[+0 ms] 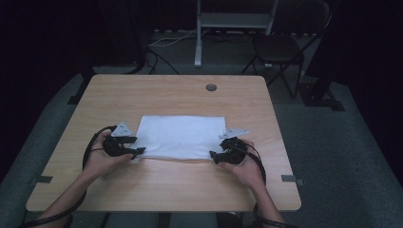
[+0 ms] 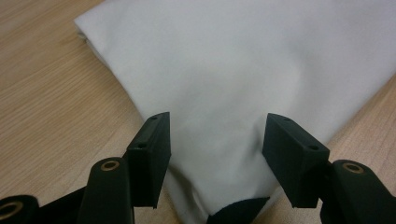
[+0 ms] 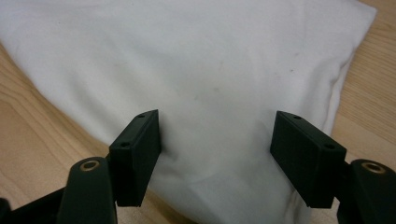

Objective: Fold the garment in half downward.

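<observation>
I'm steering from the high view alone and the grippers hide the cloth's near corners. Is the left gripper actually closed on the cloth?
Observer: No. In the left gripper view the left gripper has its jaws apart, with the near corner of the white cloth lying between them, unpinched.
Operator: And the right one?
Observer: Same: the right gripper straddles its cloth corner with a wide gap.
Operator: Is the cloth a single layer?
Observer: Folded; layered edges show at its corner in the left gripper view.

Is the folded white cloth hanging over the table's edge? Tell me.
No, the folded white cloth lies wholly on the light wooden table.
</observation>
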The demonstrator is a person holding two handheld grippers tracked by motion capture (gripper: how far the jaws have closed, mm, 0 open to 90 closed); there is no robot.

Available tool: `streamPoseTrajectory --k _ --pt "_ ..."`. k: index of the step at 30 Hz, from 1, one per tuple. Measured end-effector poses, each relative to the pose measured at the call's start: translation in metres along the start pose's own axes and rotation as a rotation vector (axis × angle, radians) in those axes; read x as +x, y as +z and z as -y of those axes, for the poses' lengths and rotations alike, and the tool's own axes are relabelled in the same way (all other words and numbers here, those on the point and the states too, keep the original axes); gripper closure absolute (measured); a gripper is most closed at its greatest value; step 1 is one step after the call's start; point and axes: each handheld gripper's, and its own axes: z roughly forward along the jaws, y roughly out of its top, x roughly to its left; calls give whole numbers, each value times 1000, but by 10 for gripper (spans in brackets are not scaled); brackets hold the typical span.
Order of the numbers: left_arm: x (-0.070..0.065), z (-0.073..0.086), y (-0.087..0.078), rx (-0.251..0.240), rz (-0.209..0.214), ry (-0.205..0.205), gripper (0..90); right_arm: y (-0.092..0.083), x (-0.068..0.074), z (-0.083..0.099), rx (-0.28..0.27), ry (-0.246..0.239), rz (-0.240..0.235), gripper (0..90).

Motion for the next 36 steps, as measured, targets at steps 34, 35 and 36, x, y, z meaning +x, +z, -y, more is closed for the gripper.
streamPoseTrajectory --k 34,35,36 --pt "11 18 -47 -224 38 -163 278 -15 16 -8 -99 29 -7 130" --pt "12 18 -47 -223 36 -166 278 -15 17 -8 -102 32 -8 130" --pt "13 18 -46 -217 33 -166 278 -16 16 -7 -107 31 -8 130"
